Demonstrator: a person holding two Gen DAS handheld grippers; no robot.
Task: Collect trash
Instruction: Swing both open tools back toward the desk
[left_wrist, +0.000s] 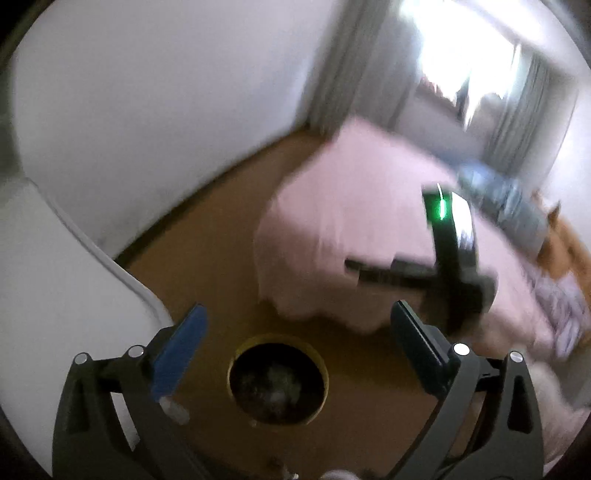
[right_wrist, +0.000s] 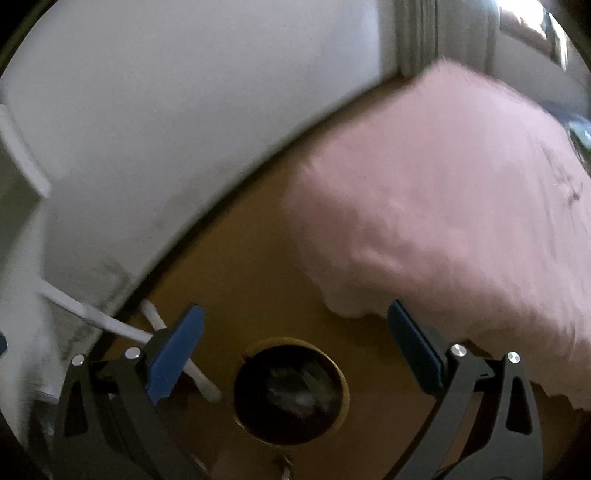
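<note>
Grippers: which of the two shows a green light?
The right gripper, over the pink bedcover in the left wrist view; the left gripper shows none.

Nothing here can be read: both views are blurred, and no lettering, label, brand or number shows on the bin (left_wrist: 277, 380), the pink bedspread (right_wrist: 461, 206) or the white wall (left_wrist: 147, 92).

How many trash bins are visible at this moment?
1. A round yellow-rimmed trash bin with a dark inside stands on the brown floor, below both open grippers, near the pink bedspread. Blur may hide others.
</note>
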